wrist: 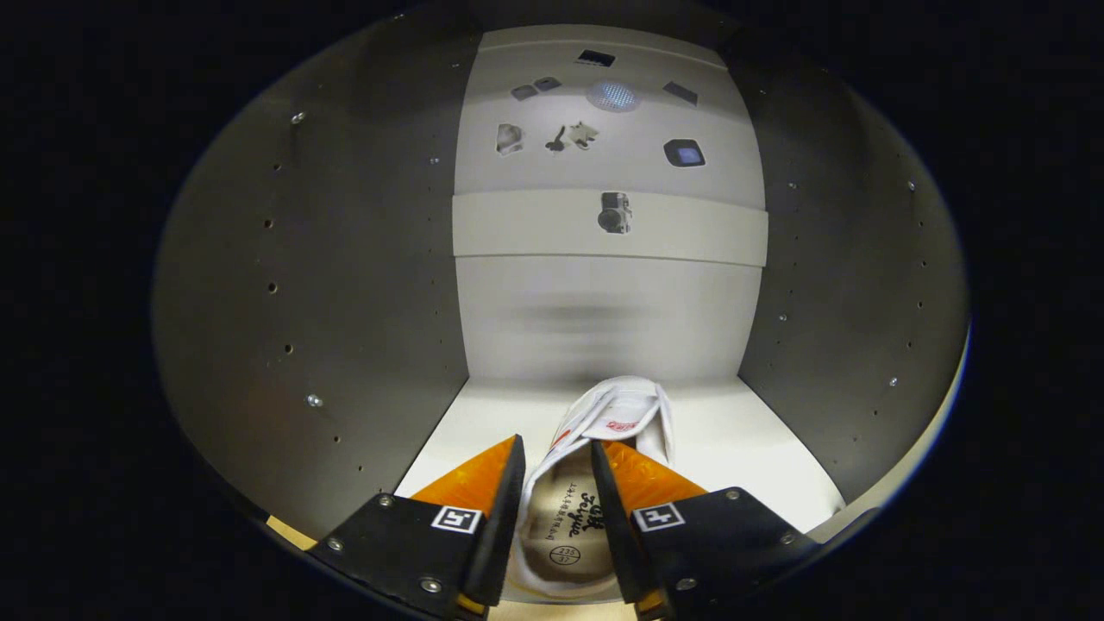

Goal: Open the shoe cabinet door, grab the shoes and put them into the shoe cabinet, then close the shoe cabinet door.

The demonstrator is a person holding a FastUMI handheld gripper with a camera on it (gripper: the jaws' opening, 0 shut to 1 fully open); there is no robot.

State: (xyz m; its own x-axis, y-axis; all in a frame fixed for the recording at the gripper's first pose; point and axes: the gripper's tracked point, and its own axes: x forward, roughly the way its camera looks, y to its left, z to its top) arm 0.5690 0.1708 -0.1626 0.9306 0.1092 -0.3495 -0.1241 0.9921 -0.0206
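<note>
I use the white shoe (604, 431) as my marker, and I go from left to right. Far to the left of the shoe I see the grey left wall (319, 259) of the shoe cabinet, with little holes and a few shiny screws in it. Closer to the shoe, on its left side, is the left orange finger (483, 479) of my gripper (556, 470), and it touches the outside of the shoe. The shoe sits on the pale cabinet floor (733, 448), toe pointing away from me toward the back wall (604, 310). I can look down into the shoe and see the tan sole inside with dark writing on it (too small for me to make out). A red mark sits on the tongue, just beyond the finger tips. The right orange finger (634, 474) looks like it is pushed down inside the shoe, against its right side. I cannot tell if the fingers are squeezing the shoe or just resting on it. Up above the shoe, the back wall has a lighter band with small stickers (614, 212). Far to the right of the shoe is the grey right wall (845, 276), also with holes and screws.
</note>
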